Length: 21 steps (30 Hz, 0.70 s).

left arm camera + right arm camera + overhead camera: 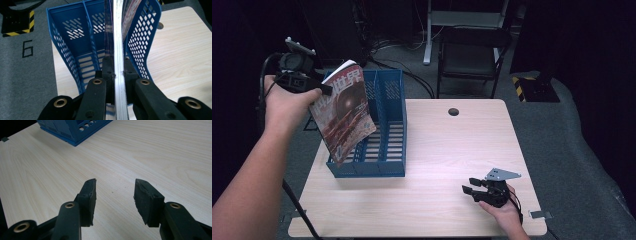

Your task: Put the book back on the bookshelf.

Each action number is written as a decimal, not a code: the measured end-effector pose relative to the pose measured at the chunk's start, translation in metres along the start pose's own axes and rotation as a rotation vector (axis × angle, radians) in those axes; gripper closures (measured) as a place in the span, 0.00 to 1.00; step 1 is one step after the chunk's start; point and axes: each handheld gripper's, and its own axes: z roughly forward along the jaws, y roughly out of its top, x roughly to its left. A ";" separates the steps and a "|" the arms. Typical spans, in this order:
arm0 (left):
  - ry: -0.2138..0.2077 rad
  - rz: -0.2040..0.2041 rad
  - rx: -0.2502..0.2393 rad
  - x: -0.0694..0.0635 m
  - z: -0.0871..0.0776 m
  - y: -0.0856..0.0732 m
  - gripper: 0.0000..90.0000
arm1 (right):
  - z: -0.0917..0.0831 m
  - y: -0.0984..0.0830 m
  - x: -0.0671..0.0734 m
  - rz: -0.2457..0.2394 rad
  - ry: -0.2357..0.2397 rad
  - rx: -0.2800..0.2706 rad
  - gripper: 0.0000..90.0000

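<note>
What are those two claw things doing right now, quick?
Left gripper: closed, fingers clamped on the magazine above the blue file rack.
Right gripper: open, holding nothing, over the table.

A pale wood-grain desk with a small dark round hole near its far edge carries a blue perforated plastic file rack standing toward its left side.
</note>
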 end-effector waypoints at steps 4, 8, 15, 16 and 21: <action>0.013 -0.015 -0.006 0.000 0.005 0.003 0.93 | 0.000 0.000 0.000 -0.002 0.000 0.000 0.58; 0.020 -0.027 -0.014 0.000 0.009 0.006 0.93 | -0.001 0.000 -0.001 -0.001 0.007 0.007 0.58; 0.032 -0.045 -0.020 -0.002 0.018 0.010 0.93 | -0.002 0.000 -0.001 0.002 0.004 -0.002 0.58; 0.029 -0.046 -0.019 -0.002 0.020 0.010 0.93 | -0.002 0.000 -0.001 0.002 0.004 -0.002 0.58; 0.032 -0.057 -0.027 -0.003 0.027 0.010 0.93 | -0.002 0.000 -0.001 0.003 0.011 0.003 0.58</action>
